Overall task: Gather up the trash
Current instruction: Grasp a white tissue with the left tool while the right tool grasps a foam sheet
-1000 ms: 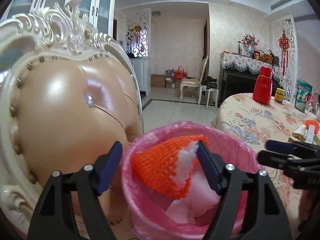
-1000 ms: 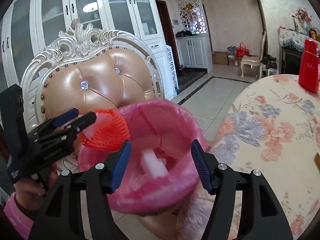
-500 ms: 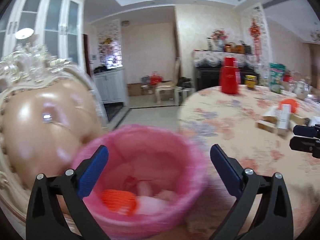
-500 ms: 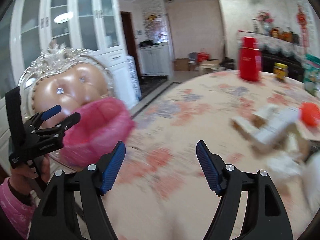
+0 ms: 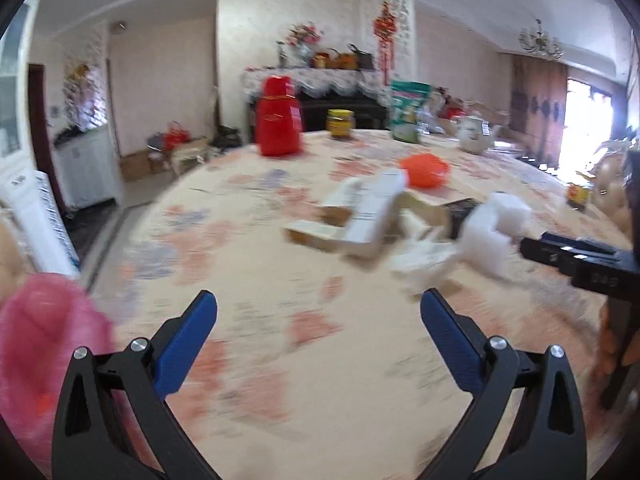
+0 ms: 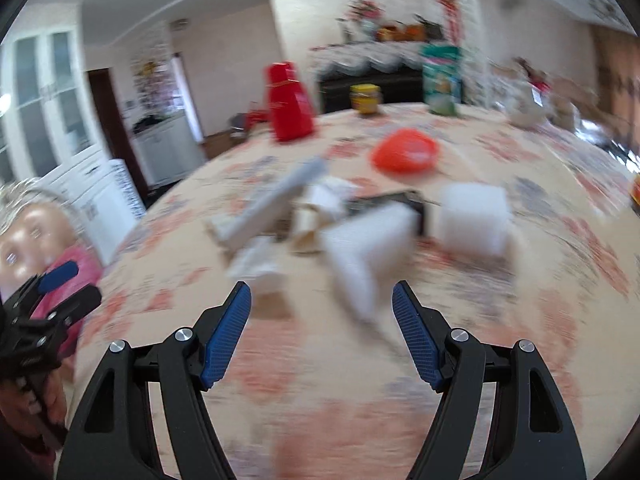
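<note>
Both views are smeared with blur, so the printing on the litter and the pattern underfoot are hard to make out. The round surface (image 5: 248,248) under a peach floral cloth fills most of each view, its near edge cut off by the lens; behind it lie a pale papered room, a dark sideboard with a lace runner (image 5: 320,80) and white glazed cupboards (image 6: 48,92). At the surface's left edge only a slice of the pink plastic-lined bin (image 5: 36,344) shows, with the glossy tan chair back (image 6: 28,232) beside it. Toward the far edge stand a red plastic flask (image 5: 279,117), a yellow-lidded jar (image 5: 340,122) and a green printed pouch (image 5: 408,109). The trash sits heaped near the middle: white foam blocks (image 6: 472,220), long white cardboard cartons (image 5: 372,212), crumpled white paper (image 6: 260,264) and, just behind, an orange net sleeve (image 6: 404,151). The left tool (image 5: 318,320) hangs over bare cloth short of the heap, its blue-padded jaws spread as wide as they go with nothing between them, having just been opening. The right tool (image 6: 321,312) points down at the heap's near side, jaws apart and gripping nothing, also just opened further; whether the blurred white piece ahead of it lies between the pads cannot be told.
</note>
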Action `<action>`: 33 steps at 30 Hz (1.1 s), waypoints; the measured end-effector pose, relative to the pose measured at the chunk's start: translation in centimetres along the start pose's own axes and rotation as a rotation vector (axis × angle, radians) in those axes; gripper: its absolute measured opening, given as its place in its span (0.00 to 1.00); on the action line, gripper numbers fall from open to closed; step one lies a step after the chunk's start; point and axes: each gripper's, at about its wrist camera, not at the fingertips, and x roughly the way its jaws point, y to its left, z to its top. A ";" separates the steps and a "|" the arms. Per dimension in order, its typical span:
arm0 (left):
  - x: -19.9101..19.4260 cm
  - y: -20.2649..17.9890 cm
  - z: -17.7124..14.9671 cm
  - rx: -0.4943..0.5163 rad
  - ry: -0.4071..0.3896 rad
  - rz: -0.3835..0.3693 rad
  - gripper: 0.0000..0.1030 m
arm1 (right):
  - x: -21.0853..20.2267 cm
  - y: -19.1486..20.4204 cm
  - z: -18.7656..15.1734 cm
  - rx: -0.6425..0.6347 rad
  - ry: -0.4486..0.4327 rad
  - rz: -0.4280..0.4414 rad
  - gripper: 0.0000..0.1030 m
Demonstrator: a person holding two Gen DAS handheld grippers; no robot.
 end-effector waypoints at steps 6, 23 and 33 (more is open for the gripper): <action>2.8 -3.3 0.0 -0.059 0.070 -0.047 0.96 | 3.7 -2.5 1.0 0.046 0.091 -0.035 0.68; 5.2 -5.0 1.9 -0.013 0.115 -0.021 0.95 | 4.0 -4.7 0.9 0.135 0.079 -0.046 0.19; 12.0 -8.6 2.9 0.008 0.247 -0.001 0.79 | 2.2 -7.0 0.4 0.208 0.037 0.010 0.19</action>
